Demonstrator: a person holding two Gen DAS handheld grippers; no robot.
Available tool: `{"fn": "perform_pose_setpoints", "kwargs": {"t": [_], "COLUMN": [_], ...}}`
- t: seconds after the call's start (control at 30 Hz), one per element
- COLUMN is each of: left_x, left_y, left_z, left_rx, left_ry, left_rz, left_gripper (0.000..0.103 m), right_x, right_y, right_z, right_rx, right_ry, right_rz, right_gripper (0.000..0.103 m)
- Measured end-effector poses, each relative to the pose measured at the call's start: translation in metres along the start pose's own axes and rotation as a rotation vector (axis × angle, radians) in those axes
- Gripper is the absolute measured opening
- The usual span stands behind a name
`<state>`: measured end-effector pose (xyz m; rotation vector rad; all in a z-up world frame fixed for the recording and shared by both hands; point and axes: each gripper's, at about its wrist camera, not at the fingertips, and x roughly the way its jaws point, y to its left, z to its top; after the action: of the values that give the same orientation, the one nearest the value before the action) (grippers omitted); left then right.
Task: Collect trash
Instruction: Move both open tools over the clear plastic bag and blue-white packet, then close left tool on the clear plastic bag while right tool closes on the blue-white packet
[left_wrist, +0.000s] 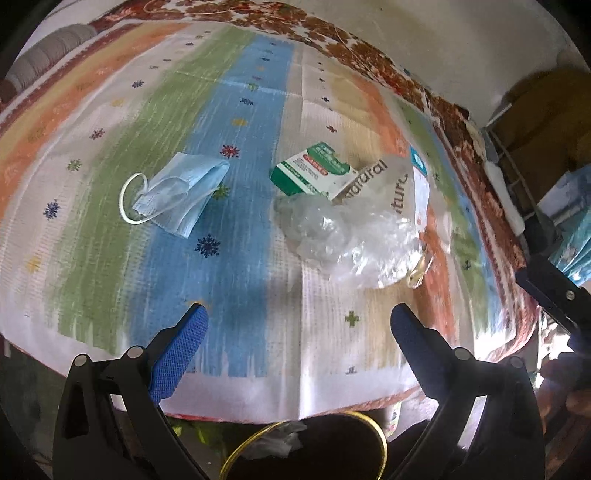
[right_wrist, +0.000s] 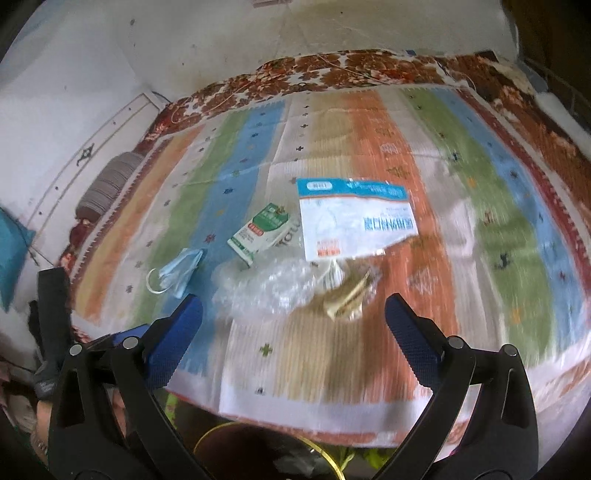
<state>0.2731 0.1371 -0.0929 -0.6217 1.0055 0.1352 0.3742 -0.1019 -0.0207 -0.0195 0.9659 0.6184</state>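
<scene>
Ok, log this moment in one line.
left claw open, empty | right claw open, empty | mask, box, plastic wrap on cloth

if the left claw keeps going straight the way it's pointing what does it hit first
Probably the crumpled clear plastic wrap, though depth is unclear. The open left claw points at the striped cloth just before it.

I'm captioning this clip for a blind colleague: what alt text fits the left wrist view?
The open left gripper, nothing between its jaws, hangs over a striped cloth strewn with trash: a blue face mask to the left, and a green-and-white carton and crumpled clear plastic to the right. A yellow-rimmed bin sits below the cloth's near edge.
</scene>
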Motion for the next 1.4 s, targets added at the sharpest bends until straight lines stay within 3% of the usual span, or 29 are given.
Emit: {"fn": "perform_pose_setpoints", "kwargs": {"t": [0.23, 0.33, 0.5, 0.7, 0.83, 0.9, 1.03, 1.2, 1.33, 1.4], "left_x": [-0.001, 0.006, 0.021, 0.038, 0.041, 0.043, 0.048, 0.065, 0.075, 0.078], "left_y": [0.000, 0.008, 0.012, 0.018, 0.024, 0.027, 0.026, 0.019, 0.018, 0.017], "left_z": [0.012, 0.018, 0.022, 0.025, 0.027, 0.029, 0.031, 0.034, 0.032, 0.032], "left_rx": [0.008, -0.008, 0.017, -0.005, -0.035, -0.067, -0.093, -0.088, -0.093, -0.101], "left_ry": [-0.080, -0.059, -0.031, -0.022, -0.079, -0.106, -0.146, -0.123, -0.121, -0.116], "left_rz": [-0.090, -0.129, -0.151, -0.163, -0.151, -0.190, -0.224, -0.233, -0.242, -0.259], "left_gripper": [0.096, 0.096, 0.095, 0.095, 0.093, 0.091, 0.089, 0.089, 0.088, 0.081], "right_x": [0.034, 0.045, 0.070, 0.100, 0.111, 0.118, 0.129, 0.138, 0.146, 0.151], "right_y": [0.027, 0.030, 0.028, 0.034, 0.039, 0.041, 0.045, 0.047, 0.045, 0.044], "right_z": [0.024, 0.030, 0.042, 0.050, 0.053, 0.054, 0.056, 0.057, 0.052, 0.050], "right_rx": [-0.088, -0.094, -0.077, -0.132, -0.199, -0.222, -0.250, -0.284, -0.290, -0.293], "right_ry": [0.012, 0.017, 0.042, 0.055, 0.052, 0.045, 0.060, 0.077, 0.100, 0.114], "right_rz": [-0.089, -0.125, -0.133, -0.226, -0.317, -0.342, -0.373, -0.391, -0.412, -0.407], "right_gripper": [0.094, 0.094, 0.094, 0.093, 0.093, 0.092, 0.081, 0.070, 0.053, 0.044]}}
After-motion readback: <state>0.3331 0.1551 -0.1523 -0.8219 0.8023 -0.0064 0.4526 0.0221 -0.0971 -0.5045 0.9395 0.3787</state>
